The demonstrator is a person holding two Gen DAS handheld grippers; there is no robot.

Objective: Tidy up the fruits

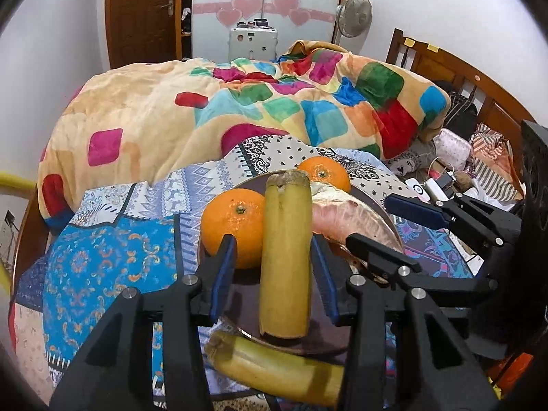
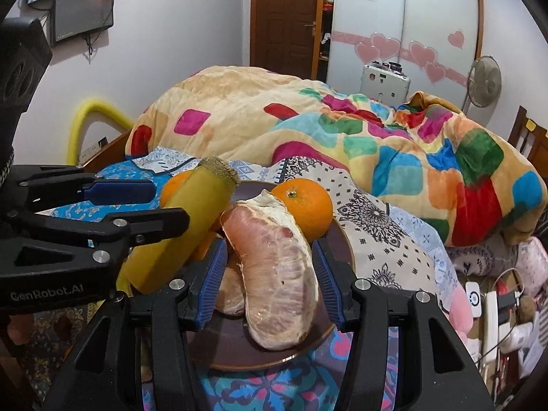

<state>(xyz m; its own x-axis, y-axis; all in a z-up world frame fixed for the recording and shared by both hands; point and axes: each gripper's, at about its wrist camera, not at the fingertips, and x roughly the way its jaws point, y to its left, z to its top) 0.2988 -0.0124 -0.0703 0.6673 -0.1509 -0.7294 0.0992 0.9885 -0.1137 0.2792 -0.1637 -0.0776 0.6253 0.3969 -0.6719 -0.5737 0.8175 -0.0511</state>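
A dark round plate (image 1: 246,301) on a patterned cloth holds two oranges (image 1: 233,226) (image 1: 325,171), a banana piece (image 1: 284,257) and a peeled pomelo segment (image 2: 277,267). My left gripper (image 1: 272,243) straddles the banana piece, open, with a gap at each blue pad. In the right wrist view it (image 2: 167,205) comes in from the left over the banana (image 2: 185,233). My right gripper (image 2: 269,245) is shut on the pomelo segment, whose lower end rests on the plate (image 2: 233,346). A smaller pomelo piece (image 2: 229,291) lies beside its left pad. Another banana piece (image 1: 274,370) lies off the plate's near edge.
The plate sits on a bed under a heaped multicoloured blanket (image 1: 239,109). A wooden headboard (image 1: 462,68) and a clutter of chargers and cables (image 2: 493,304) lie to the right. A standing fan (image 1: 354,13) and a wardrobe with pink hearts (image 2: 404,44) stand behind.
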